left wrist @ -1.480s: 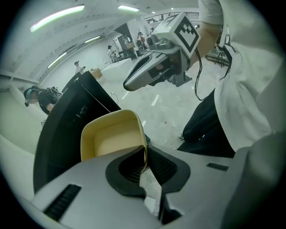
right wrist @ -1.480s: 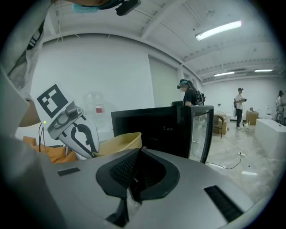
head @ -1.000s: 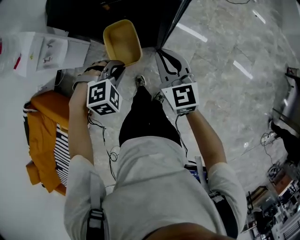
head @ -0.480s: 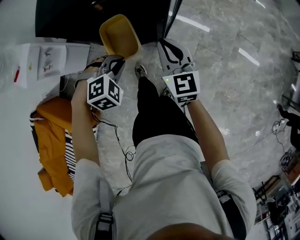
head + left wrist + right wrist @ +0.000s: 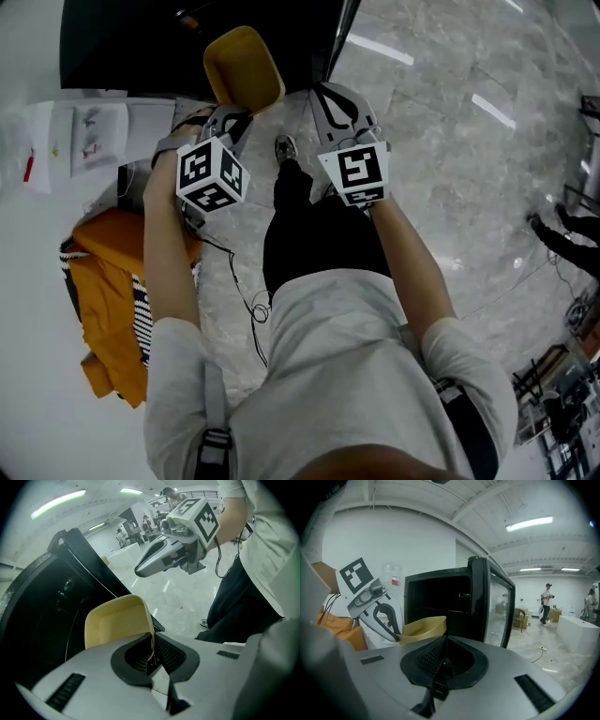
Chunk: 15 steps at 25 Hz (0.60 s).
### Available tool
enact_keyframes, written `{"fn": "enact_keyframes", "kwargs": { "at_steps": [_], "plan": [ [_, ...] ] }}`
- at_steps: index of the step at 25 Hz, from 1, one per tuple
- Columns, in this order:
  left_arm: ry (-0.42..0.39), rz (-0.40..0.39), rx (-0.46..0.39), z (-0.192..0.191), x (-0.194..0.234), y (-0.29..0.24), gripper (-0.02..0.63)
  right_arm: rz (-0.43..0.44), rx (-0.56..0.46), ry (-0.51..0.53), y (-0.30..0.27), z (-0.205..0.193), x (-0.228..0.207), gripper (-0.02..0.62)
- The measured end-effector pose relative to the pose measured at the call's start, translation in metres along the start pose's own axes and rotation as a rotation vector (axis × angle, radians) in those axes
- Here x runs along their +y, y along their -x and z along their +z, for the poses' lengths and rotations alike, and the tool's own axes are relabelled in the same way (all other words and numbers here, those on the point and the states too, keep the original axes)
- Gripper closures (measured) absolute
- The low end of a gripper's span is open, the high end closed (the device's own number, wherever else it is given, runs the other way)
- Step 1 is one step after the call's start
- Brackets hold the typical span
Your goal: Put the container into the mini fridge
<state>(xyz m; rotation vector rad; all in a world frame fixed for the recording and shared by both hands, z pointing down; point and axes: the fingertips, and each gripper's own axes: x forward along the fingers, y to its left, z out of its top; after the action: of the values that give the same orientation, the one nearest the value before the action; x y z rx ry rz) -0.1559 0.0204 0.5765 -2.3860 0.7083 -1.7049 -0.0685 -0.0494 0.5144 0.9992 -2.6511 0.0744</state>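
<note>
Head view: container (image 5: 244, 64) before mini fridge (image 5: 131, 47), orange cloth (image 5: 103, 281) nearby.

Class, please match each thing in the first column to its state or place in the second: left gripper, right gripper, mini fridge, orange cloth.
Things
1. left gripper
2. right gripper
3. mini fridge
4. orange cloth

States or places
A. door standing open, dark inside
B. shut, with nothing in it
C. shut on the rim of the yellow container
D. lying on the person's left side

Right pairs: 1-C, 2-B, 3-A, 4-D
</note>
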Motion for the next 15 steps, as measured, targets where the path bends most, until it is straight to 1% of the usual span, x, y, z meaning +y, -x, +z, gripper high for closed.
{"fn": "enact_keyframes", "kwargs": {
  "at_steps": [5,10,15],
  "plan": [
    [-0.019,-0.03,-0.014,-0.009,0.009,-0.024,0.574,-0.013,-0.018,0.017,-0.019,-0.009,0.002,0.555],
    [-0.051,-0.051,-0.003,-0.02,0.026,-0.055,0.574,-0.048,0.002,-0.02,-0.044,-0.023,-0.007,0.555],
    [-0.055,-0.083,-0.022,-0.02,0.043,-0.078,0.574,-0.088,-0.006,-0.048,-0.061,-0.028,-0.018,0.555]
  ]
}}
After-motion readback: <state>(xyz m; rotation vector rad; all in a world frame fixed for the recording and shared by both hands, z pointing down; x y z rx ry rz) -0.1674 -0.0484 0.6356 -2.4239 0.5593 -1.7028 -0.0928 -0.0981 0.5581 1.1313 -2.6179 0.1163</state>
